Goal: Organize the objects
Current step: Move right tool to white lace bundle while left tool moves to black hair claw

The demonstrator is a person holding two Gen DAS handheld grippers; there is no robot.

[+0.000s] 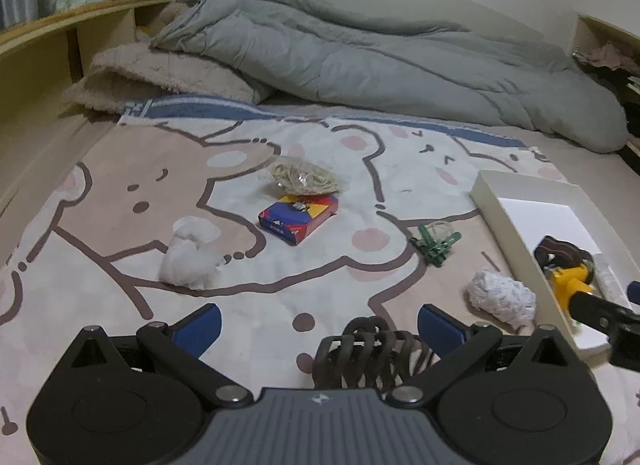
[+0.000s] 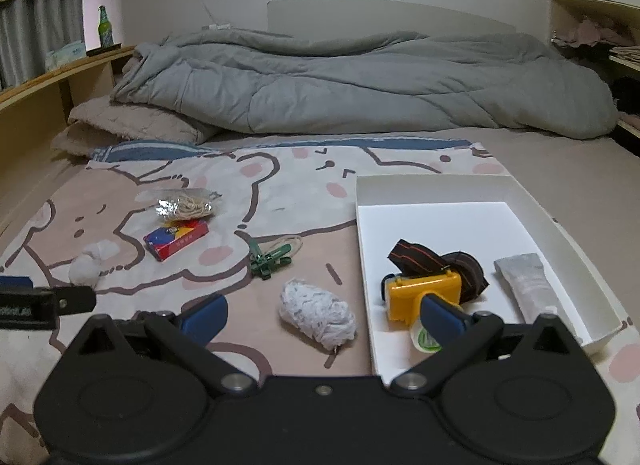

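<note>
On the bed (image 2: 560,169), your white box (image 2: 560,225) ahead of the spread-wide, empty right tool (image 2: 322,311) holds a headlamp (image 2: 424,289) and tube (image 2: 524,281), while the hair claw (image 1: 372,349) between the released left tool (image 1: 318,323) fingers, clips, cards and rubber bands await.

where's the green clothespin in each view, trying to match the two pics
Left wrist view: green clothespin lies right of centre on the bear blanket, left of the white tray.
Right wrist view: green clothespin lies near centre, left of the white tray.
Shared landmark: the blue and red card box, left of the clothespin in both.
</note>
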